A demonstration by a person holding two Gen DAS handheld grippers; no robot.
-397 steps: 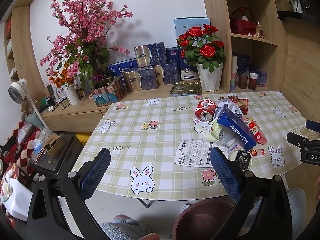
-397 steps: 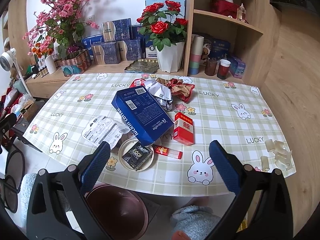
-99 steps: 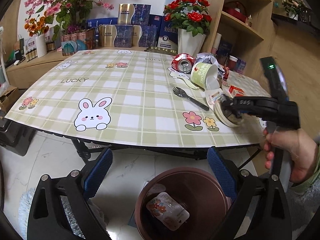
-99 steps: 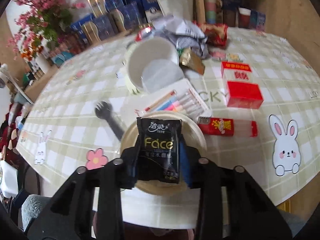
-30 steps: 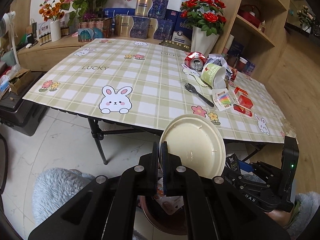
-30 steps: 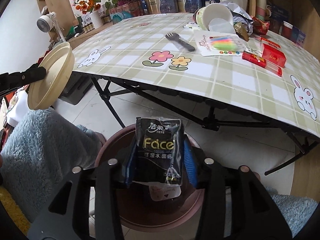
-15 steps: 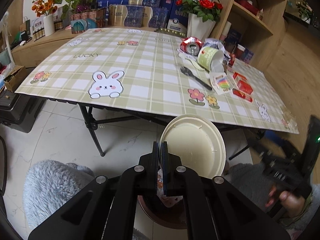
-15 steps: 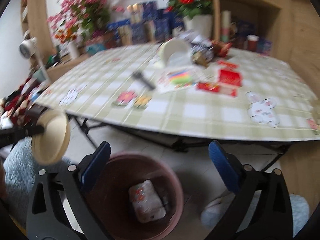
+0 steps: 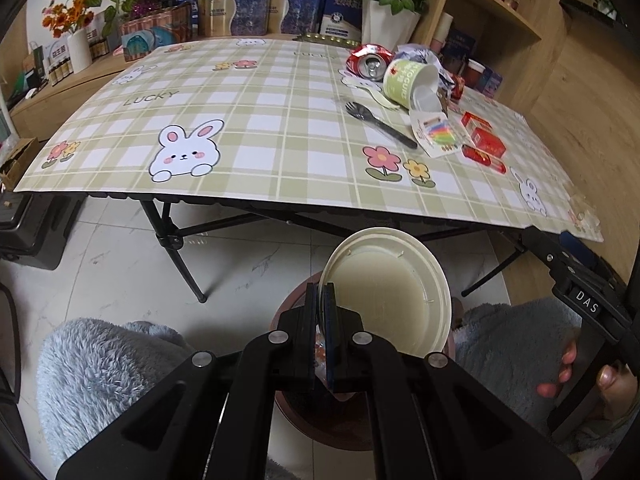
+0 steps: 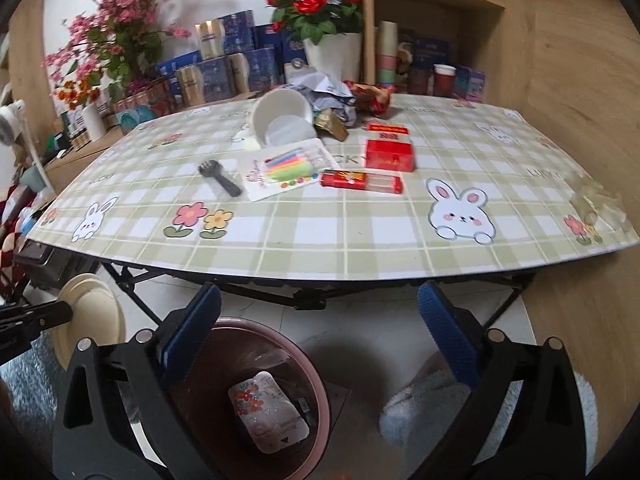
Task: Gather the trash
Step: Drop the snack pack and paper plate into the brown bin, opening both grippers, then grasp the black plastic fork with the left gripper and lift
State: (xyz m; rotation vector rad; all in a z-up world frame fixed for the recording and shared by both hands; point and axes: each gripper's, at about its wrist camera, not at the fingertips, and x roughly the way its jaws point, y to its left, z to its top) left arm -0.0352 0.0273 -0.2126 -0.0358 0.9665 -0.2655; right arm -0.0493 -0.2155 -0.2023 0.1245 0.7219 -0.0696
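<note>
One light, stiff plastic lid (image 9: 386, 294) is pinched at its rim in your left gripper (image 9: 324, 312) above the bin (image 10: 256, 392); your right gripper (image 10: 320, 336) fingers gape empty.

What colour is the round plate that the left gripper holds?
The plate is pale cream, almost off-white. The left wrist view shows it best, above the bin.

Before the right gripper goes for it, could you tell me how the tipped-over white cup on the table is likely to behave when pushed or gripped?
The white cup lies on its side, so a push would probably roll it. It looks thin-walled and empty, likely light, and may dent if squeezed hard. The right gripper is open and could span it.
</note>
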